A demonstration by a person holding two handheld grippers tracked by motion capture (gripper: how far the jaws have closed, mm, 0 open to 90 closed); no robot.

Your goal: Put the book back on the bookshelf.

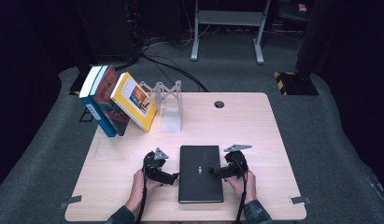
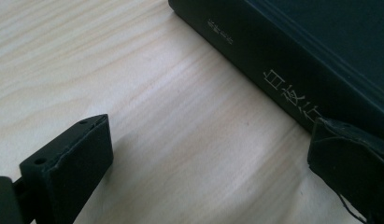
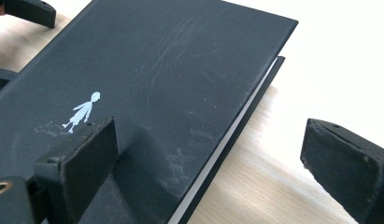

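Note:
A black hardcover book (image 1: 201, 173) lies flat on the wooden table (image 1: 124, 186), near the front edge, with a small white figure on its cover. My left gripper (image 1: 174, 177) sits at the book's left side. In the left gripper view it (image 2: 210, 163) is open, one jaw over bare table and the other against the spine (image 2: 297, 60), which bears pale characters. My right gripper (image 1: 214, 171) is at the book's right side. It (image 3: 213, 172) is open and straddles the page edge, one jaw over the cover (image 3: 157, 70) and the other over the table.
Three books (image 1: 116, 100) lean together at the table's back left, beside a pale metal rack (image 1: 167, 100). A round hole (image 1: 219, 104) sits in the far middle of the tabletop. Small metal clips (image 1: 302, 199) mark the front corners. Cables cross the floor behind.

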